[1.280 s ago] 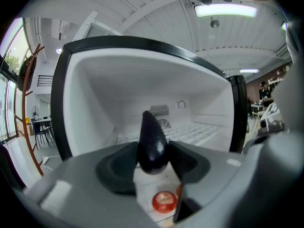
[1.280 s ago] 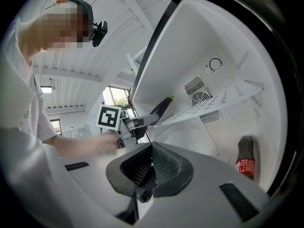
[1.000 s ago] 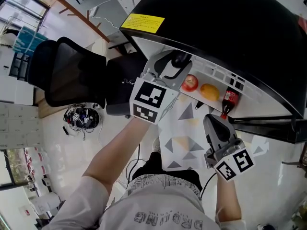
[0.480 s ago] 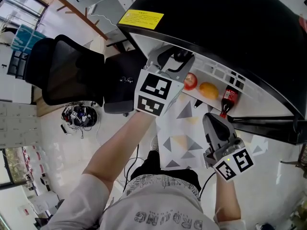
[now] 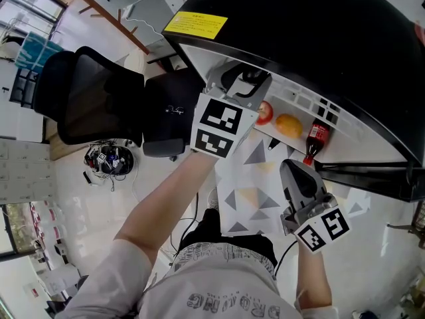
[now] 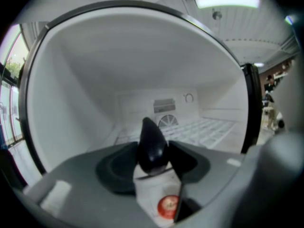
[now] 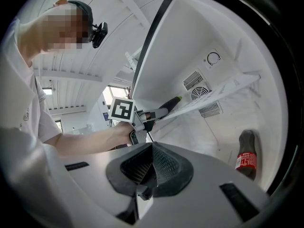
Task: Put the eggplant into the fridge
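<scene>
A dark purple eggplant (image 6: pixel 152 146) sits between the jaws of my left gripper (image 6: pixel 153 161), which is shut on it. In the head view the left gripper (image 5: pixel 244 85) reaches into the open black fridge (image 5: pixel 319 38) at an upper level, the eggplant (image 5: pixel 251 78) dark at its tip. The right gripper view shows the eggplant (image 7: pixel 167 105), green stem end forward, lying level with a white wire shelf (image 7: pixel 223 90). My right gripper (image 5: pixel 293 167) hangs lower in front of the fridge, jaws shut on nothing (image 7: pixel 153 167).
On a lower fridge shelf stand a red apple (image 5: pixel 265 113), an orange (image 5: pixel 288 125) and a cola bottle (image 5: pixel 317 138). A black office chair (image 5: pixel 99 102) stands at the left, with a tangle of cables (image 5: pixel 109 159) on the floor. The fridge's inner walls (image 6: pixel 71 80) are white.
My left gripper with the eggplant has edged a little further toward the fridge. The right gripper has kept still.
</scene>
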`<state>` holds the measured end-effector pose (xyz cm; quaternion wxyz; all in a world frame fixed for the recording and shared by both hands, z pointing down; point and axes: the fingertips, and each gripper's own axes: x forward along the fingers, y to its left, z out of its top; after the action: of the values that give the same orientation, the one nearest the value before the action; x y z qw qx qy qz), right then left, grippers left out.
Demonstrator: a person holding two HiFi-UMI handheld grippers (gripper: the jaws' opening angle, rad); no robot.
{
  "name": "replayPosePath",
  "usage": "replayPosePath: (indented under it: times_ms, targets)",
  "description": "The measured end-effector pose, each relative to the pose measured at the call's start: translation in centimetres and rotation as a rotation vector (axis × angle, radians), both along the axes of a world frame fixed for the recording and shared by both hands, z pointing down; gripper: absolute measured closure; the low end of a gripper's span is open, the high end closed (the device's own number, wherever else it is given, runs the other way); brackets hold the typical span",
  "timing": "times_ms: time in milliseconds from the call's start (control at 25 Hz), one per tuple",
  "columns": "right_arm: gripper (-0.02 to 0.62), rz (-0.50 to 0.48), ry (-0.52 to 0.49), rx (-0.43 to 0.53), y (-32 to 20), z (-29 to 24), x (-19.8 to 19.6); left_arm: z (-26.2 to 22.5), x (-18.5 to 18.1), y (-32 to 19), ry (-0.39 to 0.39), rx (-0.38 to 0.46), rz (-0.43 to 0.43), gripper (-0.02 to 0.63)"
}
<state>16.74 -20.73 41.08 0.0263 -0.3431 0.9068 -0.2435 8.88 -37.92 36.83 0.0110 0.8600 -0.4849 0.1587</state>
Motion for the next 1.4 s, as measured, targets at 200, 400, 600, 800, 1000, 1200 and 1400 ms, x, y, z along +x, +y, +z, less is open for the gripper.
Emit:
replayPosePath:
  times_ms: [200, 400, 600, 800, 1000, 1200, 1400]
  targets:
    - [0.605, 0.000, -0.003, -0.001, 0.1, 0.0, 0.0, 0.1, 0.1, -0.2, -0.003, 0.006, -0.001, 0.399]
    - [0.605, 0.001, -0.003, -0.005, 0.3, 0.1, 0.0, 0.1, 0.1, -0.2, -0.007, 0.006, 0.003, 0.397]
    - [0.605, -0.005, -0.001, -0.001, 0.5, 0.2, -0.2, 0.3, 0.3, -0.1, -0.013, 0.003, 0.013, 0.379]
    - [0.605, -0.002, -0.001, 0.003, 0.6, 0.0, -0.3, 0.2, 0.1, 0.0, -0.015, 0.005, 0.010, 0.370]
    - [0.605, -0.003, 0.003, 0.008, 0.8, -0.1, -0.5, 0.2, -0.2, 0.4, -0.014, 0.004, 0.010, 0.364]
    - [0.604, 0.001, -0.001, 0.014, 1.0, -0.4, -0.8, -0.3, -0.3, 1.1, -0.006, 0.011, 0.016, 0.360]
    - [0.605, 0.008, 0.003, 0.024, 1.3, -0.9, -1.1, -1.7, -0.7, 2.3, 0.005, 0.034, 0.024, 0.360]
